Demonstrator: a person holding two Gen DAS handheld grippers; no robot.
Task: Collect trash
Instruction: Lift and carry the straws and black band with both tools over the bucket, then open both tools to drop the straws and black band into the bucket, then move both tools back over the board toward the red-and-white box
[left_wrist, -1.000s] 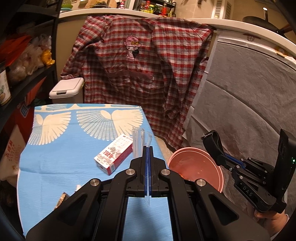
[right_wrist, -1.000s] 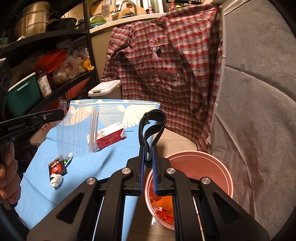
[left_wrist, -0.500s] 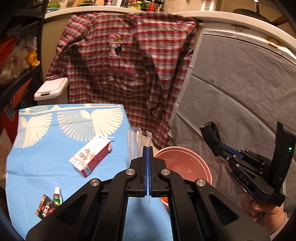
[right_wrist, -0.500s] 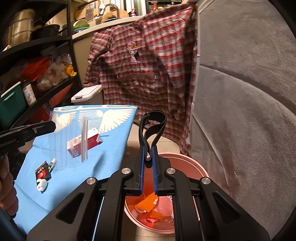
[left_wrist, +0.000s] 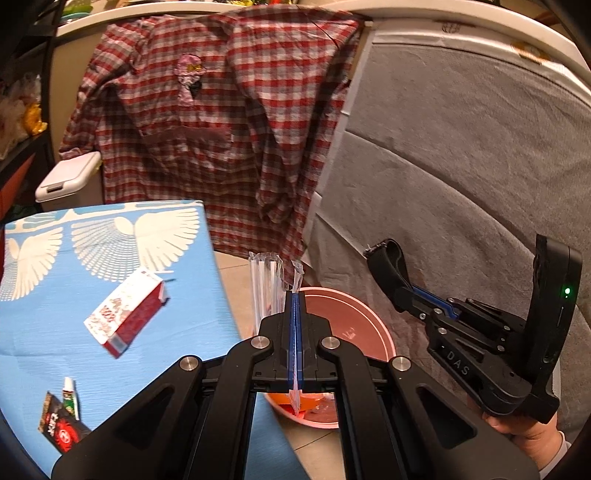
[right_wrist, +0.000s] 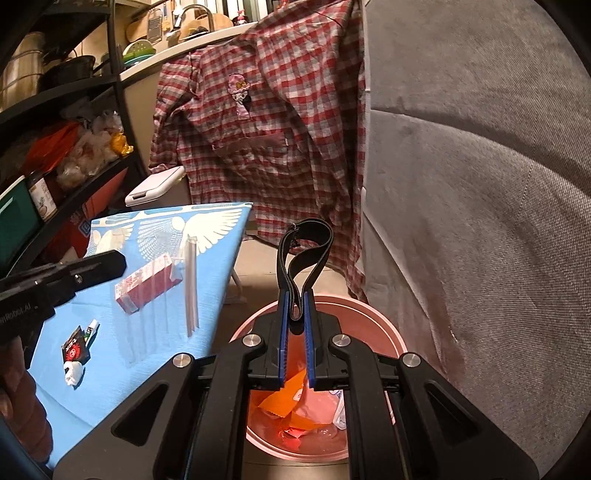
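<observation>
Draped behind everything: red plaid shirt (left_wrist: 221, 122), hung from a counter edge, grey cloth-covered panel (left_wrist: 461, 177) to its right. Below, bench (left_wrist: 44, 325) under a blue cloth printed with white wings. Lying on that cloth: red-and-white carton (left_wrist: 125, 314) on its side, and nearer the front edge a small tube (left_wrist: 70, 397) beside a black-and-red packet (left_wrist: 61, 432), with a crumpled white scrap (right_wrist: 74, 373) touching the packet.

Standing on the tiled floor just beside the bench: pink bin (right_wrist: 384, 328), with orange and clear wrappers in its bottom.

Left tongs (left_wrist: 294, 306) closed flat on a clear plastic zip bag (left_wrist: 266, 280), held over the gap between bench edge and bin; bag seen hanging sheer over the blue cloth from the right wrist.

Right tongs (right_wrist: 295, 306) pinched on a black strap loop (right_wrist: 306, 243), held upright above the bin's near rim. Gripped from below by a hand (left_wrist: 524, 435).
</observation>
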